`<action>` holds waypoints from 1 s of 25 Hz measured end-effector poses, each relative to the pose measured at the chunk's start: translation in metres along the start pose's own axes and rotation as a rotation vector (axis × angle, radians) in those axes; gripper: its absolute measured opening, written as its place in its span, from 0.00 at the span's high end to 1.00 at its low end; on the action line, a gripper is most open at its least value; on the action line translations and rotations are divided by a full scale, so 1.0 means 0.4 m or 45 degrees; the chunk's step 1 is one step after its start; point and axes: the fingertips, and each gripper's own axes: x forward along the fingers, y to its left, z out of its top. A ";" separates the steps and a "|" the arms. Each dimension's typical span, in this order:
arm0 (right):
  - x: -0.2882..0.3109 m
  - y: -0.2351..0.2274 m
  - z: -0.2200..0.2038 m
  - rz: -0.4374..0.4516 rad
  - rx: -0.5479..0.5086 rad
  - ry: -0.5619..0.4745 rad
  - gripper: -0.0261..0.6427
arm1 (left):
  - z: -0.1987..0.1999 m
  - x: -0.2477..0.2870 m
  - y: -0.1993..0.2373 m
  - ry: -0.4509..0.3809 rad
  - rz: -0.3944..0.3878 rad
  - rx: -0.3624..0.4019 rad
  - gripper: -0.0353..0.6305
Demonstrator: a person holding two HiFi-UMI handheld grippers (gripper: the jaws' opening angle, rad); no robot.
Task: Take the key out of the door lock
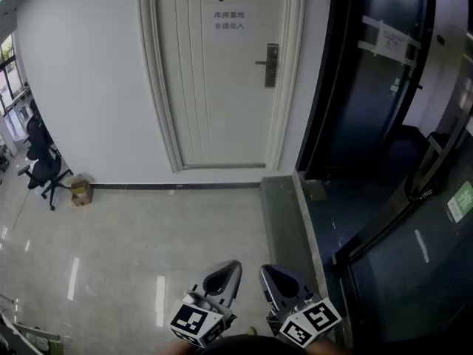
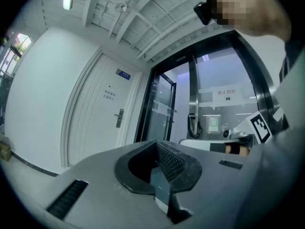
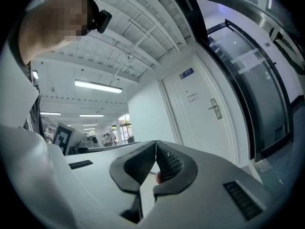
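The key itself is too small to make out from here. It should sit in the door lock (image 1: 271, 65), the dark plate with a lever handle on the right edge of the white door (image 1: 214, 102), well apart from both grippers. A paper notice (image 1: 229, 21) hangs on the door above and to the left of the lock. The dark glass door frame (image 1: 325, 87) stands just beside that edge.

The left gripper (image 1: 224, 274) and right gripper (image 1: 272, 276) hang low, close to the person's body, over the pale floor (image 1: 148, 242). Each gripper's own view shows its fingers together at the tips, with no object held between them.

Several things could go wrong, in my judgement:
- If the fingers reach the lock without parting first, they will knock the plate or the key instead of closing round it.
- The lever sits close above the keyhole, so a careless reach could catch the handle rather than the key.
- A pull at an angle, or with the key turned off its release position, could jam it.
- A weak pinch on so thin a thing could drop it onto the floor.
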 end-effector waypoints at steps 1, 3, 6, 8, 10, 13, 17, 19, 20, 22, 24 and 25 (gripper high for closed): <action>-0.005 -0.011 0.004 -0.002 0.000 -0.003 0.94 | 0.001 0.008 -0.002 -0.003 0.001 0.000 0.94; -0.015 -0.035 0.013 -0.011 -0.001 -0.012 0.94 | 0.002 0.020 0.000 -0.007 0.012 -0.001 0.94; -0.032 -0.080 0.028 -0.036 0.005 -0.024 0.94 | -0.003 0.037 0.021 -0.004 0.051 0.017 0.94; -0.042 -0.109 0.030 -0.048 0.014 -0.021 0.94 | -0.004 0.056 0.021 -0.001 0.065 0.027 0.94; -0.051 -0.130 0.028 -0.052 0.021 -0.010 0.94 | -0.005 0.079 0.008 0.003 0.064 0.038 0.94; -0.057 -0.155 0.028 -0.055 0.020 0.003 0.94 | -0.006 0.115 -0.017 0.010 0.043 0.047 0.94; -0.057 -0.194 0.036 -0.074 0.027 -0.001 0.94 | -0.004 0.155 -0.021 0.024 0.029 0.055 0.94; -0.048 -0.212 0.034 -0.085 0.036 0.000 0.94 | -0.004 0.171 -0.006 0.032 0.031 0.052 0.94; -0.041 -0.221 0.033 -0.089 0.040 0.003 0.94 | -0.005 0.180 0.002 0.035 0.031 0.050 0.94; -0.023 -0.239 0.029 -0.096 0.040 0.011 0.94 | -0.006 0.204 0.017 0.037 0.025 0.048 0.94; 0.002 -0.258 0.028 -0.104 0.036 0.015 0.94 | -0.008 0.232 0.034 0.040 0.011 0.036 0.94; 0.017 -0.271 0.027 -0.109 0.034 0.014 0.94 | -0.008 0.249 0.045 0.038 0.001 0.024 0.94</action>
